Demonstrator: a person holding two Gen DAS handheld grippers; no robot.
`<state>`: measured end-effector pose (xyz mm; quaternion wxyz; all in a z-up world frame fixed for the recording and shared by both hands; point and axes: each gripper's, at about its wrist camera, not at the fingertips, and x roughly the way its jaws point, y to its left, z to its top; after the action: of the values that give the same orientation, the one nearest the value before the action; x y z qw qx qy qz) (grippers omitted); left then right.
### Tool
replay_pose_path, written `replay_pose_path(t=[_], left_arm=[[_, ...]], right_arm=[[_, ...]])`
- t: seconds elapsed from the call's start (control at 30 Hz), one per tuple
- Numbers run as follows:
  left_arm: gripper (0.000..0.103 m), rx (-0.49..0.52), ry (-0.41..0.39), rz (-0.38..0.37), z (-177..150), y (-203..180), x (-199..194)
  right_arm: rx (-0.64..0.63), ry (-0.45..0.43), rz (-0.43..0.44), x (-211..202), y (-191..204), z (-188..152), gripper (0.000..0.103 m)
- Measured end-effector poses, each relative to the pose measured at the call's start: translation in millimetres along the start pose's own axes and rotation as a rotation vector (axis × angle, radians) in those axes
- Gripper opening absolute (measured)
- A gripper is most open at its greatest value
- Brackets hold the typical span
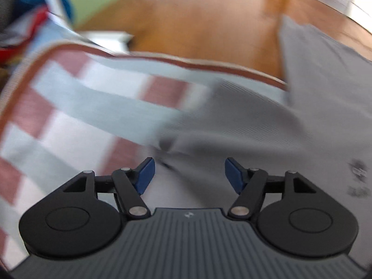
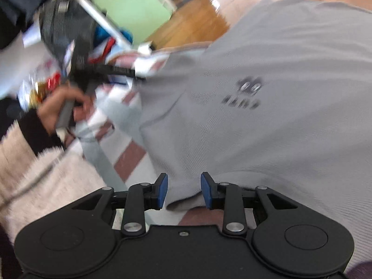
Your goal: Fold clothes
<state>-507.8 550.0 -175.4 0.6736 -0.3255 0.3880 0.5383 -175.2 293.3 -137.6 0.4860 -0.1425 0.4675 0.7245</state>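
Left wrist | one grey shirt (image 1: 255,121) | two grippers, fingers apart

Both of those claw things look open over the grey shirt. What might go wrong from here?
1. The right gripper is open at the grey shirt's hem; it may pinch only one layer.
2. Part of the shirt hangs past the checked cloth's edge toward the wooden floor; a tug might pull it off.
3. The left gripper is open over a crease and might fold it in.
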Motion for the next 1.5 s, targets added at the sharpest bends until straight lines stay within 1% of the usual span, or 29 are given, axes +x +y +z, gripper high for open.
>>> replay_pose_path(t=[0.03, 0.17, 0.2, 0.23, 0.27, 0.37, 0.43, 0.5, 0.53, 0.63, 0.7, 0.77, 0.8, 0.87, 0.9, 0.93, 0.97, 1.07, 1.17, 1.27, 1.4, 1.43, 1.47, 1.5], left_arm=[[0.066, -0.006, 0.029, -0.04, 0, -2, 5], [0.068, -0.027, -0.015, 0.048, -2, 0, -1], [0.046, -0.032, -0.027, 0.071, -3, 0, -2], [0.021, -0.037, -0.039, 0.095, -3, 0, -4], [0.002, -0.042, -0.05, 0.118, -4, 1, -6], [0.003, -0.058, -0.086, 0.187, -5, 2, -10], [0.009, -0.068, -0.109, 0.233, -6, 3, -13], [0.021, -0.078, -0.132, 0.279, -8, 4, -17], [0.023, -0.084, -0.144, 0.302, -8, 4, -18], [0.026, -0.039, -0.139, 0.206, -1, -18, -37], [0.041, -0.009, -0.136, 0.138, 4, -33, -49], [0.046, 0.021, -0.132, 0.071, 9, -48, -62], [0.046, 0.044, -0.134, 0.018, 11, -65, -68], [0.048, 0.083, -0.127, -0.119, 17, -102, -77], [0.05, 0.104, -0.111, -0.16, 13, -119, -78], [0.05, 0.125, -0.093, -0.199, 8, -135, -78], [0.051, 0.145, -0.076, -0.238, 3, -152, -79], [0.056, 0.207, -0.024, -0.355, -11, -202, -80], [0.056, 0.268, 0.029, -0.471, -25, -252, -81], [0.056, 0.369, 0.111, -0.452, -55, -279, -68], [0.056, 0.475, 0.124, -0.427, -75, -297, -68], [0.056, 0.502, 0.127, -0.421, -80, -301, -68], [0.056, 0.5, 0.127, -0.424, -80, -301, -69], [0.056, 0.497, 0.127, -0.428, -80, -301, -69]], right_arm=[[0.009, -0.02, -0.011, -11, -5, 0, 0.037], [0.029, -0.078, -0.113, -50, -26, -1, 0.038], [0.042, -0.087, -0.131, -58, -32, -3, 0.038], [0.058, -0.092, -0.14, -66, -39, -5, 0.038], [0.07, -0.092, -0.15, -72, -43, -8, 0.038], [0.075, -0.067, -0.18, -82, -51, -18, 0.039], [0.081, -0.046, -0.191, -83, -56, -26, 0.041], [0.095, -0.019, -0.199, -79, -60, -34, 0.041], [0.099, -0.008, -0.207, -76, -61, -36, 0.041], [0.087, 0.03, -0.253, -68, -61, -39, 0.041], [0.067, 0.041, -0.291, -65, -61, -40, 0.041], [0.076, 0.044, -0.32, -62, -64, -42, 0.041], [0.092, 0.042, -0.332, -60, -66, -42, 0.041], [0.106, 0.019, -0.349, -59, -76, -44, 0.036], [0.094, 0.023, -0.365, -59, -76, -43, 0.023], [0.075, 0.042, -0.389, -59, -73, -40, 0.016], [0.044, 0.062, -0.385, -59, -67, -39, 0.01], [-0.081, 0.109, -0.386, -60, -46, -41, 0.01], [-0.105, 0.149, -0.397, -60, -46, -48, 0.01], [-0.11, 0.154, -0.387, -66, -48, -51, 0.009], [-0.101, 0.162, -0.375, -65, -51, -49, 0.009], [-0.088, 0.16, -0.369, -65, -52, -48, 0.011], [-0.075, 0.157, -0.364, -65, -54, -47, 0.013], [-0.056, 0.156, -0.357, -65, -55, -47, 0.018]])
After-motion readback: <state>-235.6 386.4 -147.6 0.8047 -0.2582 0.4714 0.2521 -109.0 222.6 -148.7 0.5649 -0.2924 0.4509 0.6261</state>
